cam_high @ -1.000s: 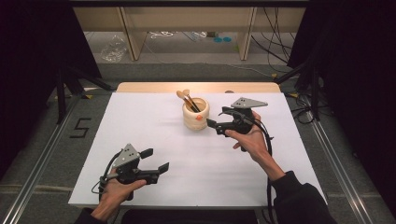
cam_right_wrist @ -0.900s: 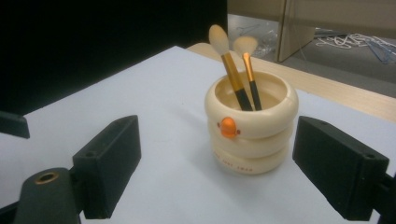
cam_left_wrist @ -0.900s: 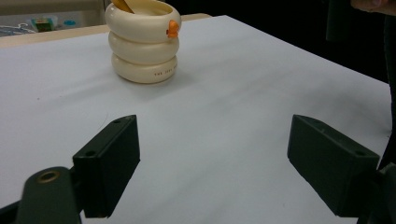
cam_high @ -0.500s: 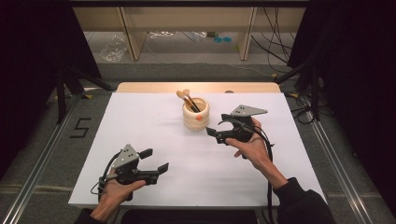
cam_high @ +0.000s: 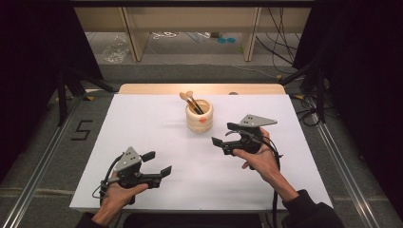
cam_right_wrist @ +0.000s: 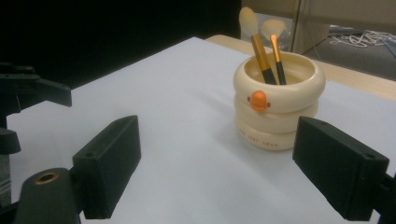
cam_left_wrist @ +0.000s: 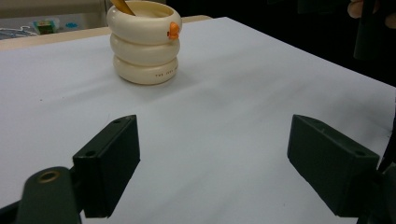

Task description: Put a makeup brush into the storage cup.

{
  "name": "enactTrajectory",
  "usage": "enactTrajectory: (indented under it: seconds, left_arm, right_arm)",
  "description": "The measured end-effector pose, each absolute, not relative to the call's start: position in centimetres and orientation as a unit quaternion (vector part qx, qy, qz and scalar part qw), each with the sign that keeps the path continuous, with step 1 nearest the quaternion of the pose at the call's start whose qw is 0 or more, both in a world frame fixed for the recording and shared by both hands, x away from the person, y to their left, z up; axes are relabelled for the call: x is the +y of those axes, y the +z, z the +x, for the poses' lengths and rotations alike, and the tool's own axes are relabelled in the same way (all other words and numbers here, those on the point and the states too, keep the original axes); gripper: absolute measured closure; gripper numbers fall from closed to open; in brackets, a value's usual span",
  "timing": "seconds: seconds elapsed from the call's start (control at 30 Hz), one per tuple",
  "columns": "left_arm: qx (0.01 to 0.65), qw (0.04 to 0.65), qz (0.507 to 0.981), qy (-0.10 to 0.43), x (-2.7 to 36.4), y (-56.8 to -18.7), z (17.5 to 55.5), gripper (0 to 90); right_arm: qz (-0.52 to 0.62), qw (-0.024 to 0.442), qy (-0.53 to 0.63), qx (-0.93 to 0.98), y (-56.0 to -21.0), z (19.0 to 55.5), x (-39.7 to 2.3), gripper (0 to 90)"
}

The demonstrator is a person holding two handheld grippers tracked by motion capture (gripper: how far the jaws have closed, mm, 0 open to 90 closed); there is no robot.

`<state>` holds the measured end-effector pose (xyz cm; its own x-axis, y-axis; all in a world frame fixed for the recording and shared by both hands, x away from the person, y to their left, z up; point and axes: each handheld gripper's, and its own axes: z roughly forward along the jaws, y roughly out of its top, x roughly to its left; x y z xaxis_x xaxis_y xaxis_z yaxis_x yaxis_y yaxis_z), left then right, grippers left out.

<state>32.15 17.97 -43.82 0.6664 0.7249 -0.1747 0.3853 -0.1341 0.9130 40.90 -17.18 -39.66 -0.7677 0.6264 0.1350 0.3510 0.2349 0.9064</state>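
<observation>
A cream ringed holder (cam_high: 199,115) stands upright toward the far middle of the white table (cam_high: 142,123), with two makeup brushes (cam_high: 191,102) leaning in it, their long axes tilted up and away toward the far left, bristles on top. The right tongs (cam_high: 222,134) hover just to the near right of the holder, released, jaws spread wide and pointing left past its near side; in the right gripper view the holder (cam_right_wrist: 279,98) sits ahead and to the right, close to the right-hand jaw. The left tongs (cam_high: 158,163) rest low near the table's front left edge, also spread wide with nothing between them, well apart from the holder (cam_left_wrist: 145,40), which lies ahead and to the left in the left gripper view. The right hand is clearly the nearer one for any reach. Compared with a second ago, the right tongs have drawn back from beside the holder toward the person and slightly lower, while the left tongs have stayed put.
</observation>
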Motion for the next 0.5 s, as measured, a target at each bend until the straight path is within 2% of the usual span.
enactTrajectory:
  seconds: [0.5]
  left_arm:
    - [0.369,0.541,0.738,0.164,18.1,-43.8,32.1,16.9]
  right_arm:
    - [0.31,0.134,0.527,0.78,-40.3,39.3,-17.8,16.1]
